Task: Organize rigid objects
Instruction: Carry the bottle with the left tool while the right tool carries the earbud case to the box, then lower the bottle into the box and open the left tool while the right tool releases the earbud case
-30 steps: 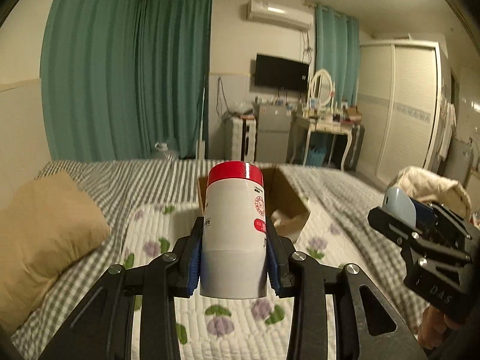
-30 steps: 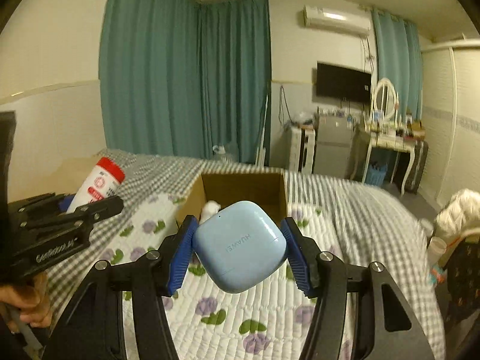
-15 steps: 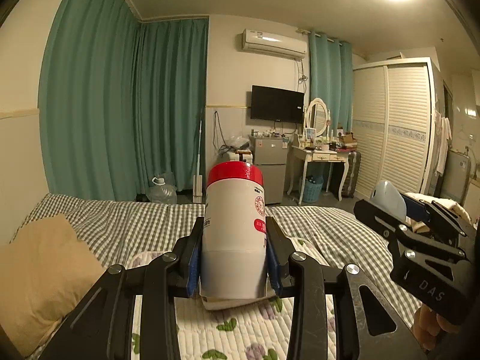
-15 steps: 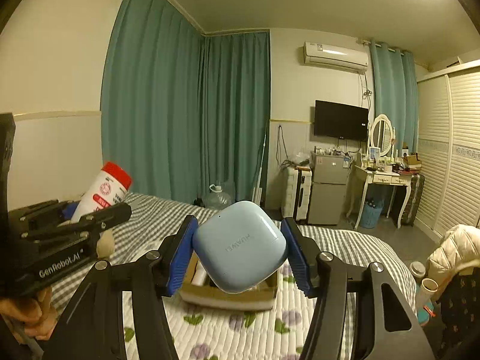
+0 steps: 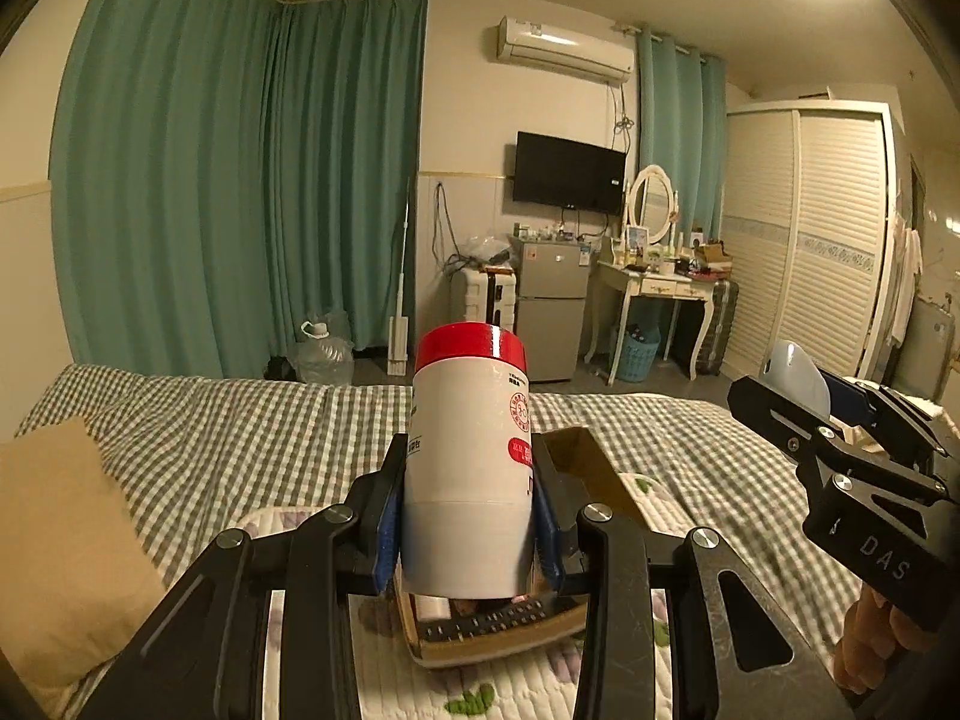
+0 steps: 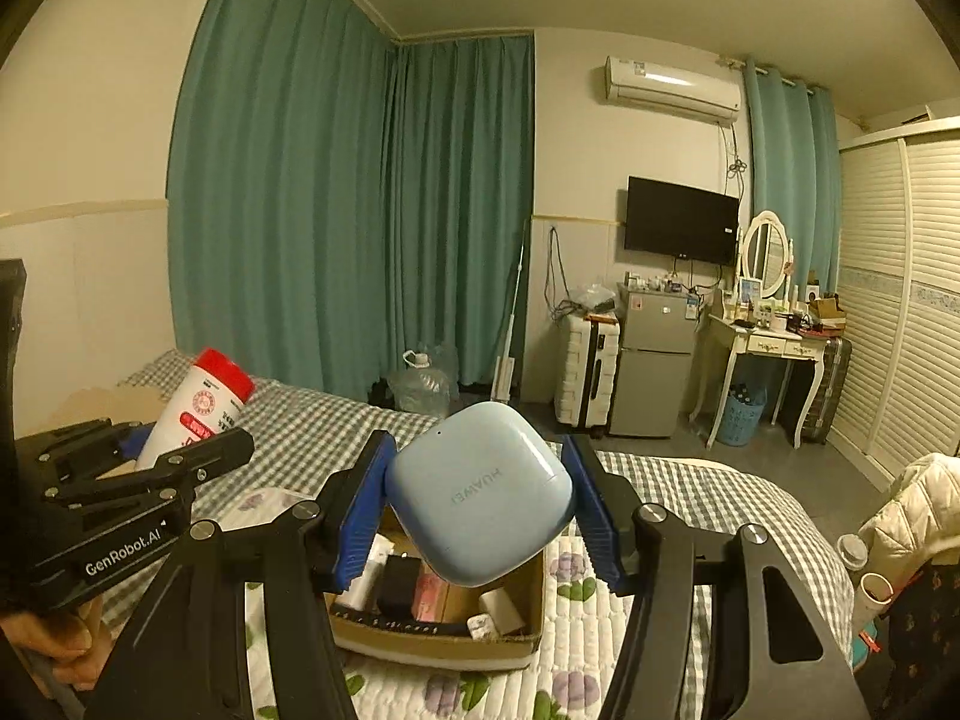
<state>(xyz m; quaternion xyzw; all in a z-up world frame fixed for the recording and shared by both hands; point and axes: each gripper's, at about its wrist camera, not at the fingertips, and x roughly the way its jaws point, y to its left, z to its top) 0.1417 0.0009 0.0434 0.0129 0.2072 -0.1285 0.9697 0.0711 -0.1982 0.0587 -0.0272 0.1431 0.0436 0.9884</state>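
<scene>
My left gripper (image 5: 468, 510) is shut on a white bottle with a red cap (image 5: 468, 462), held upright. Beneath and just beyond it lies an open cardboard box (image 5: 600, 474) on the bed, with several small items inside. My right gripper (image 6: 477, 498) is shut on a light blue earbud case (image 6: 480, 492), hanging over the near part of the same cardboard box (image 6: 444, 642). In the right wrist view the left gripper (image 6: 174, 450) and its bottle (image 6: 201, 402) show at the left. At the right edge of the left wrist view is the right gripper (image 5: 840, 420).
The box rests on a floral quilted pad (image 6: 576, 600) over a grey checked bedspread (image 5: 240, 438). A tan pillow (image 5: 60, 546) lies at the left. A hand (image 5: 876, 636) holds the right gripper. Beyond the bed stand a fridge (image 5: 552, 312), a dressing table (image 5: 660, 288) and a wardrobe (image 5: 828, 228).
Both grippers have moved forward over the bed with their objects; the box, formerly ahead of them, now lies right below the fingers with its contents showing.
</scene>
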